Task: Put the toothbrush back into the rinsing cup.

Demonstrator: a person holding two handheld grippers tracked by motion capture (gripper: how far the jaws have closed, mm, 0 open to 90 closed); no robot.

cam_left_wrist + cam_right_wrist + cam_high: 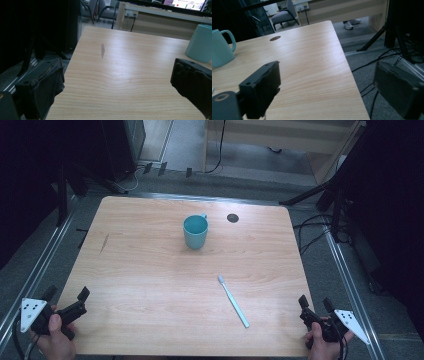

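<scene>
Two sets of fingers stand wide apart and empty at the worktop's (150, 320) near corners. The toothbrush (233, 301) lies diagonally, bristles toward the teal mug (195, 231), handle end nearer the right gripper (316, 303) than the left gripper (66, 295).

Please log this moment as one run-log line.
left tongs: open, empty, near-left table corner | right tongs: open, empty, near-right edge | cup: upright, centre-far | toothbrush: flat, untouched

teal mug (195, 232) upright, toothbrush (233, 300) flat nr front
</scene>
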